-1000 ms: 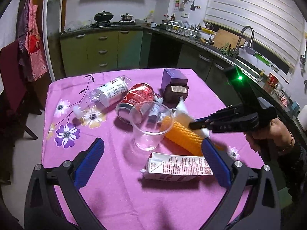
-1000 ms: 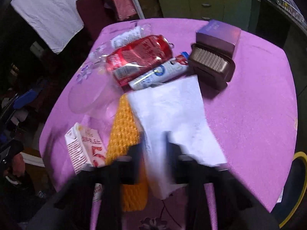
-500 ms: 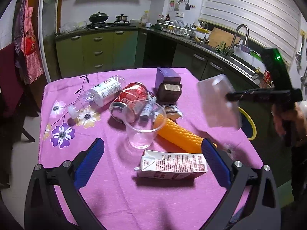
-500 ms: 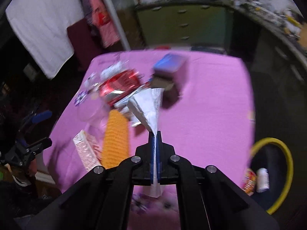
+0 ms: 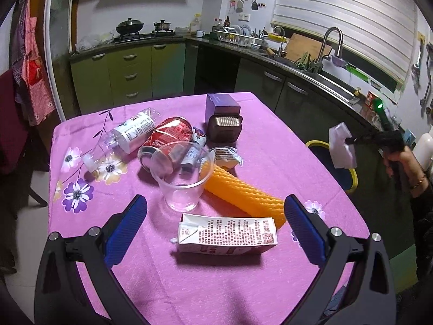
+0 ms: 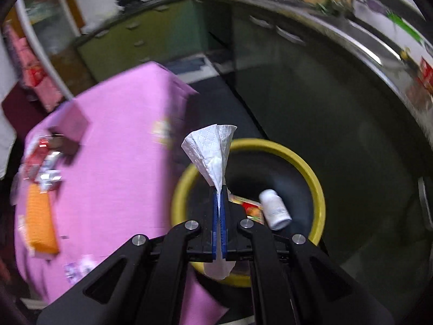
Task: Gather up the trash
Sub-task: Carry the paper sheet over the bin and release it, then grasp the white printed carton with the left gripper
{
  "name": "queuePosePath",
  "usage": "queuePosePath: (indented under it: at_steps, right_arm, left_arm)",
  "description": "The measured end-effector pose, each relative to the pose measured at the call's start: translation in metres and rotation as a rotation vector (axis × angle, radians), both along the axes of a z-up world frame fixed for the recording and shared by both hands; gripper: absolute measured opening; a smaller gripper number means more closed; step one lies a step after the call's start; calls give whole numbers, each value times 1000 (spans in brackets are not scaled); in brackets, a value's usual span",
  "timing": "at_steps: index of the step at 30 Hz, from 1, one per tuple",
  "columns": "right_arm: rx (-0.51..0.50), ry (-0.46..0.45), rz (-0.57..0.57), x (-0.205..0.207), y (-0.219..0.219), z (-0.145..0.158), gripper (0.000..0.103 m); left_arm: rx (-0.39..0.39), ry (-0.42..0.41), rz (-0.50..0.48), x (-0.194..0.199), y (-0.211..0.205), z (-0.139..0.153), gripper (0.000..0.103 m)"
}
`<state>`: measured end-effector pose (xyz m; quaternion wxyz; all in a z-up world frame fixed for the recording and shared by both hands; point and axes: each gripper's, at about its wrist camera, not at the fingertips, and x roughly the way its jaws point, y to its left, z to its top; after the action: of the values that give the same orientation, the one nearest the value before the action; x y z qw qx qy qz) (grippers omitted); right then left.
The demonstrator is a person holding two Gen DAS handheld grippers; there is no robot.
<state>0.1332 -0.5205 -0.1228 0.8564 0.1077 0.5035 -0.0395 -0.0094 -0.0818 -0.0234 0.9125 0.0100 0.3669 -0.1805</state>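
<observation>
Right wrist view: right gripper [image 6: 218, 203] has its jaws pressed together on a white paper napkin [image 6: 211, 151], which fans out above the blue pads and trails below them.
Under the napkin: yellow-rimmed bin [image 6: 311, 173], beside the pink counter [image 6: 113, 146]; inside it a white bottle [image 6: 274, 210] and a red packet [image 6: 250, 208].
Left wrist view: left gripper [image 5: 215, 226] hangs over the near counter edge, jaws spread wide, blue pads [image 5: 125, 223] touching nothing.
Between the pads: milk carton [image 5: 227, 234] lying flat, nearest of all the trash.
Behind the carton: clear plastic cup [image 5: 180, 180] upright, orange corn-shaped piece [image 5: 240, 192] lying just beside it and reaching the carton's far corner.
Further back: red soda can [image 5: 167, 138] on its side, plastic bottle [image 5: 127, 138] lying to its left, a small wrapper [image 5: 226, 157], a brown box [image 5: 224, 128] with a purple box [image 5: 222, 105] behind it.
Off the counter's right side: napkin and right gripper seen again, held above the bin rim.
Hedge: right view is motion-blurred, so the red packet's print cannot be read.
</observation>
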Motion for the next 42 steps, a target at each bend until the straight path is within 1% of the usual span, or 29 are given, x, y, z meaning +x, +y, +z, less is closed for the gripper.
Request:
queuePosePath:
  at_steps: [2,4,5,6,7,9,12,13,15,18,24,27,29,33,39,41,42]
  right_arm:
    - [-10,20,-31,9,-14,-18,3]
    - [-19,58,-44,18,-26,-37,8]
    - [-20,67,-51,19,-29,-42,22]
    - [-29,73,-58,21,-32,-46,40]
    - [-42,74,-60,21,-33,-49,44]
    - [-47,69,-65,18,-36,-49,44]
    - [-28,45,-62,8,-33,-39,45]
    - [-30,39,-58,5,-29,-36,45]
    - [-30,10,-41,-3,-18,-27,50]
    - [-18,-11,-12,-13,-2,-17,50]
    - [6,-17,37,-18,18,-16,50]
    - [9,-13,60,-18,29,-15,50]
    - [14,-8,75,-16,36,-16,50]
    - [18,-1,95,-12,44,-20,50]
    - [27,-4,122,-7,52,-21,50]
    - [26,-1,133,-6,55,-21,50]
    - [26,1,137,-6,55,-22,50]
  left_arm:
    - [11,0,-2,-1,-2,0,96]
    - [22,-1,0,-1,-4,0,96]
    - [25,0,1,0,-5,-1,96]
    - [28,2,2,0,-6,-2,96]
    - [30,3,3,1,-6,-2,96]
    - [36,10,5,2,-8,-6,96]
    - [43,15,-9,3,-13,-11,96]
    - [50,14,-14,3,-14,-14,96]
    - [63,19,-14,5,-17,-19,96]
    - [76,23,-13,6,-22,-29,96]
    - [79,29,-37,6,-34,-48,96]
    - [93,38,-52,8,-39,-56,96]
    - [92,45,-49,10,-39,-57,96]
    - [52,66,-41,10,-36,-49,96]
    - [14,143,-58,6,-43,-52,96]
    - [19,135,-74,3,-46,-50,96]
    - [43,109,-92,1,-47,-47,96]
